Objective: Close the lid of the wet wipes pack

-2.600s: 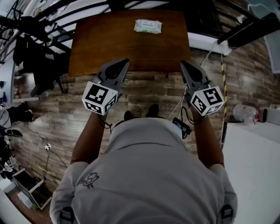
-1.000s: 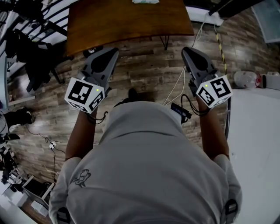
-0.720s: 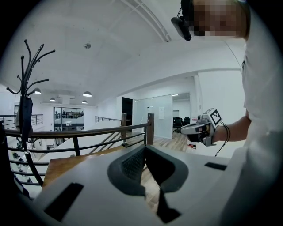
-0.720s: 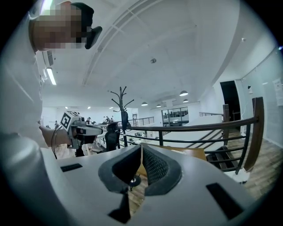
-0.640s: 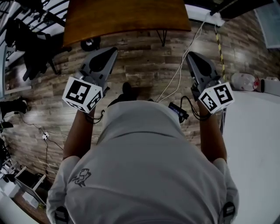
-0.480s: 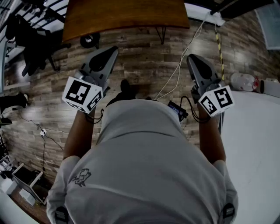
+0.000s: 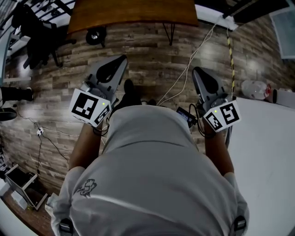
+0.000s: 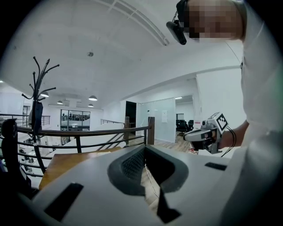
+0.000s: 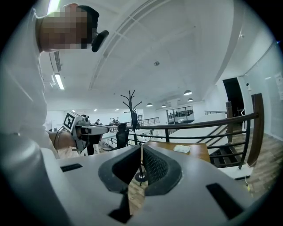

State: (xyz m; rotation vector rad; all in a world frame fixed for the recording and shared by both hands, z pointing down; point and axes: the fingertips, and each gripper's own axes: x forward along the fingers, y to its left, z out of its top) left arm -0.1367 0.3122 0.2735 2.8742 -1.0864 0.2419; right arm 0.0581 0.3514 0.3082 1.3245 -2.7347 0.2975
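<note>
Two grippers are held out side by side above the plank floor (image 7: pixel 152 50), both well short of the wooden table (image 7: pixel 133 11), whose near edge runs along the top of the head view. On the left, the left gripper (image 7: pixel 122 60) has its jaws pressed together with nothing between them. Its own view looks past the closed tips at a dark railing (image 8: pixel 88 131) and a coat stand (image 8: pixel 39 84). Between the arms is the person's pale shirt (image 7: pixel 152 175), and a white cable (image 7: pixel 186 76) trails over the planks ahead. The right gripper (image 7: pixel 197 70) is likewise closed and empty, its pads meeting in a thin line. In the right gripper view the wet wipes pack (image 9: pixel 181 148) lies flat on the table near its far edge, right of the middle, well apart from both grippers. Its lid is too small to make out.
</note>
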